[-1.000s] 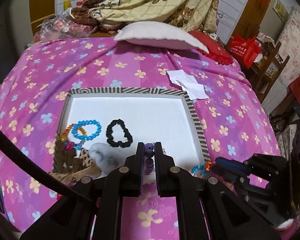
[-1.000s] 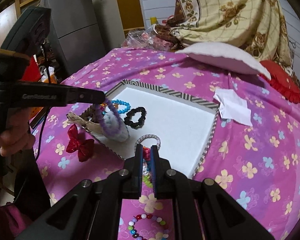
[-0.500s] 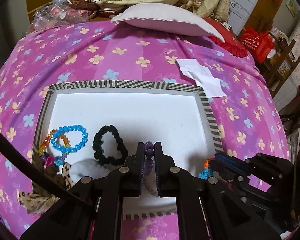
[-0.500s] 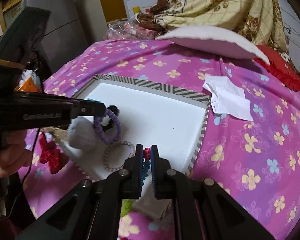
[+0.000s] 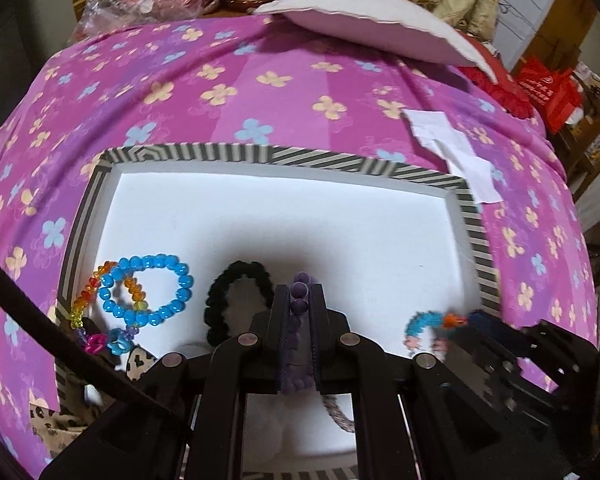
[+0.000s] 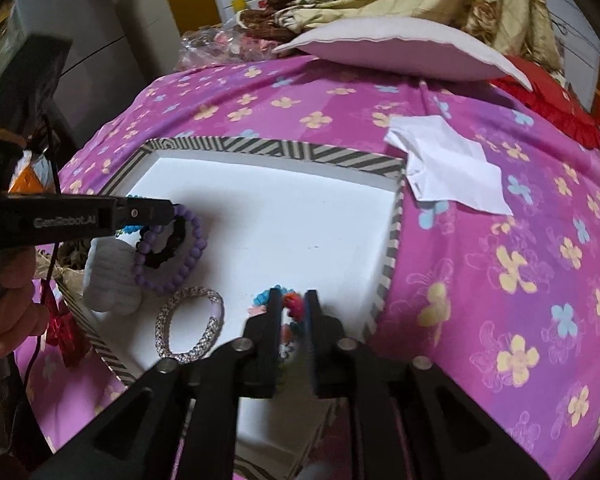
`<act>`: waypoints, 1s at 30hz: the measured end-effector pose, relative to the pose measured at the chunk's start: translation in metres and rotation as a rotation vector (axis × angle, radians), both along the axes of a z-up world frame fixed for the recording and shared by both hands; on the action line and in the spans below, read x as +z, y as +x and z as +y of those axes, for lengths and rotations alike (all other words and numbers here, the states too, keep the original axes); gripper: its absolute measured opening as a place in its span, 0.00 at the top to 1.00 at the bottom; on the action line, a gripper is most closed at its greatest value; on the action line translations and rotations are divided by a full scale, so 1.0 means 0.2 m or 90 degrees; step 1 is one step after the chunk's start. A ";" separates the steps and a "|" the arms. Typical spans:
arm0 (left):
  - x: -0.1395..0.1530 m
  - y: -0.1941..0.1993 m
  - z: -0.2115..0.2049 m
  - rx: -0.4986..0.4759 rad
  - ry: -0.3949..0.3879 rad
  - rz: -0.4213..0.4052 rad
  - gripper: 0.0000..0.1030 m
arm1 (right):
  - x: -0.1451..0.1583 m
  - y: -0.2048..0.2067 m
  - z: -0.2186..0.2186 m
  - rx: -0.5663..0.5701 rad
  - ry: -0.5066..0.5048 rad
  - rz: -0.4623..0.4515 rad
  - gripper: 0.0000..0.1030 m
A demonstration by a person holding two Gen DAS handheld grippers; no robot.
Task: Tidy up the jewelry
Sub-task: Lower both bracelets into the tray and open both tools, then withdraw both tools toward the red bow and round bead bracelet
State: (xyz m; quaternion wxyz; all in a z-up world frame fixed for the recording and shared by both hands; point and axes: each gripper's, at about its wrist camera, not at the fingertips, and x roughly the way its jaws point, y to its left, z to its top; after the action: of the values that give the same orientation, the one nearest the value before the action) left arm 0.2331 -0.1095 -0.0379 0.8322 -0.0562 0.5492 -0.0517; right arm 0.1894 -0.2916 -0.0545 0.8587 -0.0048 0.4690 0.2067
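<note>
I'm carrying the purple beads [image 5: 300,300] clamped in my left gripper [image 5: 299,292] over the tray [image 5: 284,156] at 6 o'clock, seeking bare floor; right gripper [image 6: 290,304] is gripping the colourful bracelet [image 6: 292,305] at 5 o'clock.

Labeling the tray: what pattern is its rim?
Black-and-white diagonal stripes on the tray rim; clearest in the right wrist view.

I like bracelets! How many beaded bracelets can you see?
4, maybe more hidden: a purple beaded bracelet in the left gripper, a multicoloured one in the right gripper, plus blue and rainbow ones lying in the striped tray.
</note>
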 end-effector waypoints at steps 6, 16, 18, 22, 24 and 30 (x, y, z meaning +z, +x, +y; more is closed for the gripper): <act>-0.03 -0.01 0.03 0.008 -0.019 0.004 0.71 | 0.05 -0.07 -0.02 -0.001 0.016 -0.004 0.69; 0.07 -0.15 0.01 -0.014 -0.002 -0.029 0.63 | 0.14 -0.25 0.00 0.005 0.021 -0.028 0.56; 0.10 -0.20 0.02 -0.014 0.015 -0.046 0.63 | 0.15 -0.29 0.02 0.006 0.022 -0.029 0.56; 0.15 -0.29 0.04 -0.011 0.032 -0.067 0.63 | 0.17 -0.36 0.04 0.003 0.025 -0.033 0.54; 0.16 -0.35 0.05 -0.010 0.039 -0.078 0.63 | 0.18 -0.40 0.05 0.003 0.028 -0.036 0.54; 0.20 -0.50 0.09 0.004 0.057 -0.104 0.63 | 0.20 -0.52 0.10 -0.001 0.013 -0.049 0.53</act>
State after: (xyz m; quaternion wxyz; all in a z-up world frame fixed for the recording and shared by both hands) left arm 0.1326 -0.0923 0.0023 0.8761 -0.0164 0.4810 -0.0293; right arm 0.0860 -0.2719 -0.0154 0.8762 -0.0035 0.4333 0.2107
